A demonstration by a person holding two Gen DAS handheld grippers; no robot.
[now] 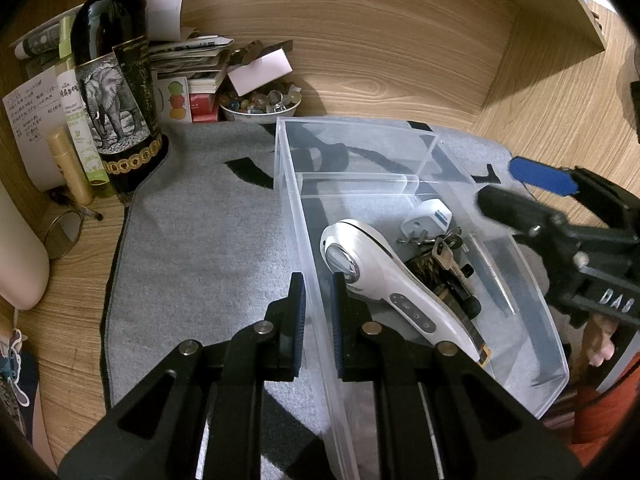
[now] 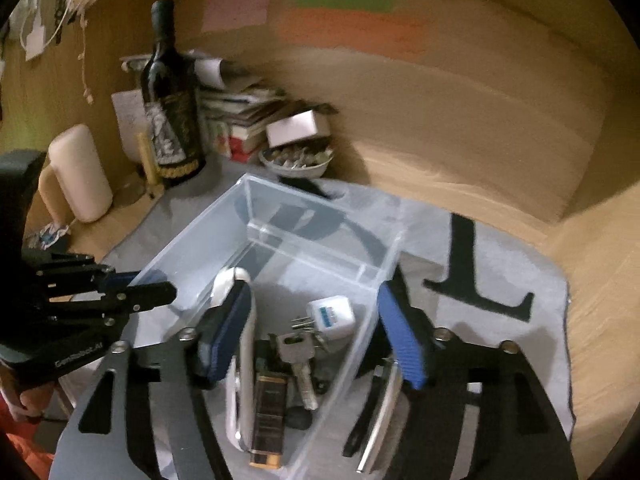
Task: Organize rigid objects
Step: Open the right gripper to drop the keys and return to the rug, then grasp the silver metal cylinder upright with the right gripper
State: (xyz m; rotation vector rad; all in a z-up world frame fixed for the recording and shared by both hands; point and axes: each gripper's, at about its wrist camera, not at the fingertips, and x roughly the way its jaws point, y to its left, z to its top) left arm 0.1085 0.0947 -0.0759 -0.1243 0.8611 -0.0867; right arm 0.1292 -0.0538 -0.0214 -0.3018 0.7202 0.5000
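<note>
A clear plastic box (image 1: 294,216) with inner dividers stands on a grey mat (image 1: 200,240). Its big compartment holds a white handheld device (image 1: 372,264), a white plug adapter (image 1: 430,216), a bunch of keys (image 1: 444,248) and a dark rectangular object (image 2: 270,412). A metal pen-like rod (image 2: 380,420) lies in the narrow side compartment. My left gripper (image 1: 318,308) is shut on the box's left wall, one pad on each side. My right gripper (image 2: 314,332) hovers open above the box, over the keys (image 2: 298,356) and the adapter (image 2: 330,316), with nothing pressed between its pads.
A dark wine bottle (image 1: 116,92) stands at the mat's far left corner, beside slim tubes and a note. A bowl of stones (image 1: 260,106) and a pile of papers and books (image 1: 192,60) sit behind the box. Wooden panels close off the back and right.
</note>
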